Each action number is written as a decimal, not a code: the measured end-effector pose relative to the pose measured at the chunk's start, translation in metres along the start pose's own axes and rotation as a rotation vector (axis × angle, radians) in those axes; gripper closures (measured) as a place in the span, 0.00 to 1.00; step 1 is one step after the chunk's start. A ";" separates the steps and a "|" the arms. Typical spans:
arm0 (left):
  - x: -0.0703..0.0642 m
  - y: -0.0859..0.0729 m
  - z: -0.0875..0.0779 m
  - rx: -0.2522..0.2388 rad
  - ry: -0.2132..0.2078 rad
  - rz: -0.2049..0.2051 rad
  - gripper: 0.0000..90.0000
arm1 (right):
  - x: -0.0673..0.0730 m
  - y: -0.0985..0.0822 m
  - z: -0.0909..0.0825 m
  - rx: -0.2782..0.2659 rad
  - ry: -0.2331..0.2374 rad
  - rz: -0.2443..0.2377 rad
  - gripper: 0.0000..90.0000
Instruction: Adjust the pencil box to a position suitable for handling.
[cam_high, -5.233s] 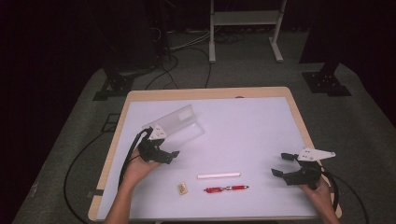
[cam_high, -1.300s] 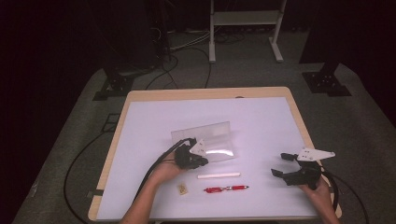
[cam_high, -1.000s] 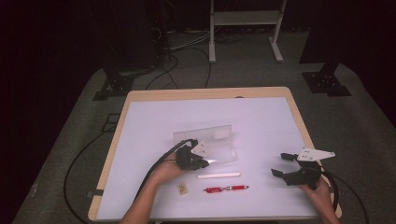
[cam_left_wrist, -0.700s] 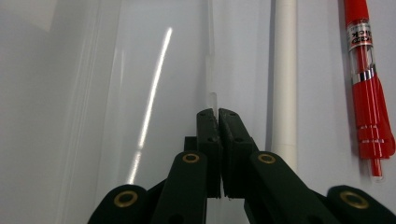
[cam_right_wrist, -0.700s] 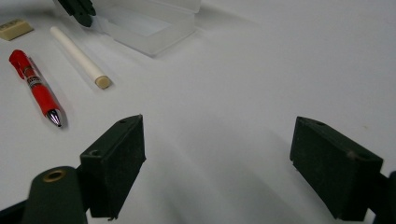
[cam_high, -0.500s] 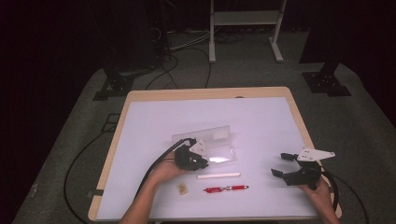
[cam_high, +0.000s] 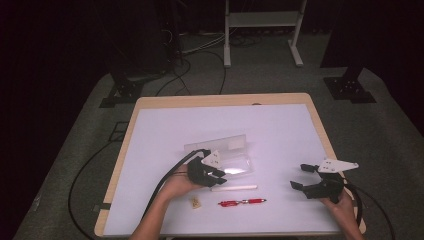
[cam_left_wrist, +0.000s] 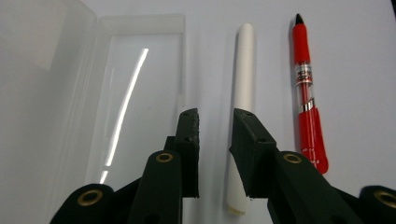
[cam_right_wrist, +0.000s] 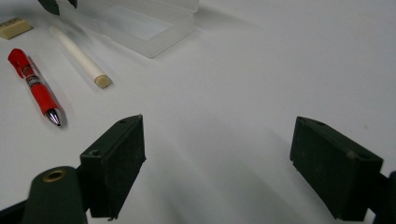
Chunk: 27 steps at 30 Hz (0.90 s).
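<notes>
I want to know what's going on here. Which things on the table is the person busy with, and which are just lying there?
Busy with:
clear plastic case, lying open
white stick, next to the left gripper

Just lying there:
red pen
small tan eraser
right gripper, open over bare table

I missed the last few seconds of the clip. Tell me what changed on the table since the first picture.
The left tongs carried the clear plastic case from the table's far left toward the middle, set it beside the white stick, and have just been opening, with nothing between the jaws. The right tongs, red pen and small eraser stayed put.
</notes>
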<state>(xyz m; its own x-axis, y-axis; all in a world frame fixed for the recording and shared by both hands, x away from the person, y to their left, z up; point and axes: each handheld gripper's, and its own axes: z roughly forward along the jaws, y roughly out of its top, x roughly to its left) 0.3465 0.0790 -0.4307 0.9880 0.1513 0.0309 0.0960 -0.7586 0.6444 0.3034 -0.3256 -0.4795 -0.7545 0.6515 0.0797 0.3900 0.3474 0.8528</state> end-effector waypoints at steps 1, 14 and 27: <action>-0.003 0.002 0.001 0.000 -0.006 0.007 0.79 | 0.000 0.000 0.000 -0.001 0.000 -0.001 0.19; -0.012 0.011 0.016 -0.002 -0.038 0.019 0.77 | 0.000 0.000 0.000 0.002 -0.001 -0.003 0.19; -0.013 0.017 0.027 0.013 -0.063 0.009 0.72 | 0.001 0.000 0.001 0.008 -0.002 -0.009 0.19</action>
<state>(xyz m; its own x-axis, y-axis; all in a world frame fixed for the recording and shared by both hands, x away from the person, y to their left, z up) 0.3382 0.0471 -0.4410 0.9945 0.1042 -0.0115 0.0878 -0.7680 0.6344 0.3030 -0.3243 -0.4796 -0.7569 0.6497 0.0706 0.3874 0.3590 0.8492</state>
